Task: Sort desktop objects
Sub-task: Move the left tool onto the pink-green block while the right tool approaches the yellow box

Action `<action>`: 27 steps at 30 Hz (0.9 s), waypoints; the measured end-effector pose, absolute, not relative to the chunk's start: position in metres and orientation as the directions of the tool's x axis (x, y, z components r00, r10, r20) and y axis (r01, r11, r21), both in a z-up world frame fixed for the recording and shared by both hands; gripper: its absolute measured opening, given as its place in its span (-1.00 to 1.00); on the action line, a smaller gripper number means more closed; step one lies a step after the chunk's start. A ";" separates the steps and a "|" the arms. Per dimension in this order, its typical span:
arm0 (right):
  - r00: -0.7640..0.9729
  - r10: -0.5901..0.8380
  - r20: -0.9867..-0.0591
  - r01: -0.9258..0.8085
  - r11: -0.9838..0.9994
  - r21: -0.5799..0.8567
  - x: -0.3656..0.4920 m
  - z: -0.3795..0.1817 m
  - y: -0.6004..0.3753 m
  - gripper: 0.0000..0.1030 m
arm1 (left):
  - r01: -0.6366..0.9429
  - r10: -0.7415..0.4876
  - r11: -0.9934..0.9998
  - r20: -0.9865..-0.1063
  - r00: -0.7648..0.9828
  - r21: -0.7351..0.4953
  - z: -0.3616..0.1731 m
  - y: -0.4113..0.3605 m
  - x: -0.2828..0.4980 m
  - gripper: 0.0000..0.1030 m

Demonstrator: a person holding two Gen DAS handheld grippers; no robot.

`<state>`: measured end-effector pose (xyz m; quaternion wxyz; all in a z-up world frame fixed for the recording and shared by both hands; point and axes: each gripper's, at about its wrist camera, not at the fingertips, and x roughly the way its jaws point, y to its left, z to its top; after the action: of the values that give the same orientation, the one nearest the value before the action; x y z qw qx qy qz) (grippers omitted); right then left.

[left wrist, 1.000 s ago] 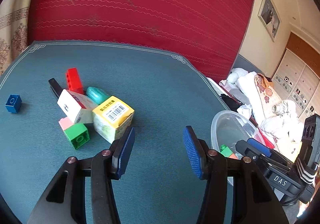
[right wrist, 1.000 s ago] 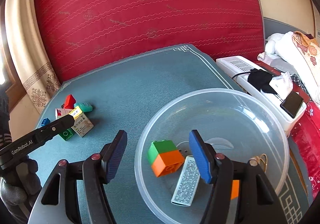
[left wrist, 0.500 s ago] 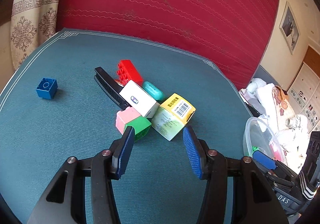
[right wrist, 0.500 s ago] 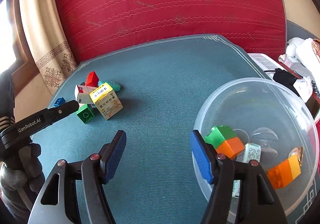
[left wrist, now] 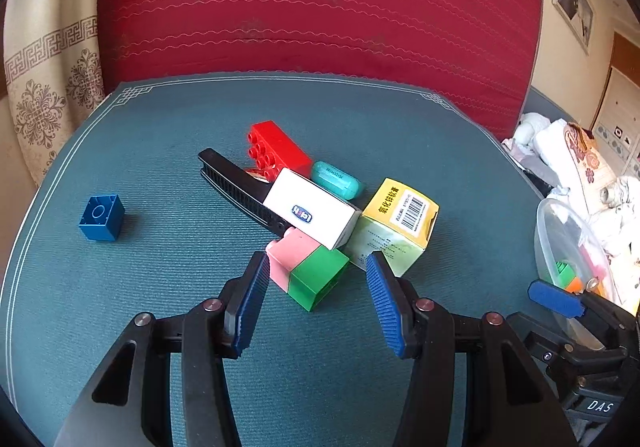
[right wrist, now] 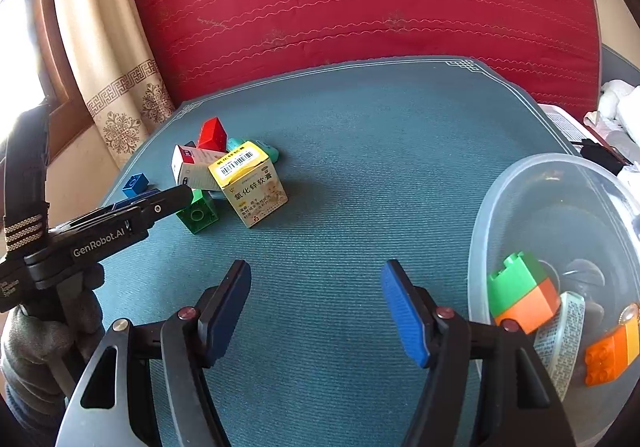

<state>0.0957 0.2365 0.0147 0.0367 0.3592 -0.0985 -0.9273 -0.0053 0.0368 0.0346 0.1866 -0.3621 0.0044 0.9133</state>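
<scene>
Three-ish items are sitting in the bowl (right wrist: 484, 215) already, while the left gripper (left wrist: 316, 297), fingers apart, is lining up on the pink-green block (left wrist: 308, 267) mid-bench, pile still waiting.

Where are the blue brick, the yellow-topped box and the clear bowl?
blue brick (left wrist: 101, 218), left wrist view, on its top face.
yellow-topped box (left wrist: 404, 206), left wrist view, on the yellow barcode face.
clear bowl (right wrist: 520, 183), right wrist view, on its far rim.
</scene>
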 end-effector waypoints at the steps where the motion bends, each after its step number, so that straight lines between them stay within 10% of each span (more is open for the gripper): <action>1: -0.739 -0.141 -0.659 0.000 -0.978 0.210 0.095 0.015 0.236 0.40 | -0.352 0.339 -0.928 -0.670 -0.660 -0.123 0.033 0.039 -0.007 0.05; 27: -0.720 -0.173 -0.672 0.048 -0.978 0.201 0.057 0.017 0.214 0.40 | -0.254 0.263 -0.960 -0.692 -0.672 -0.118 0.019 0.013 -0.015 0.01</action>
<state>0.0567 0.2144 0.0173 0.0601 0.3694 -0.0846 -0.9235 -0.0152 0.0126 0.0189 0.1415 -0.3793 -0.0059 0.9143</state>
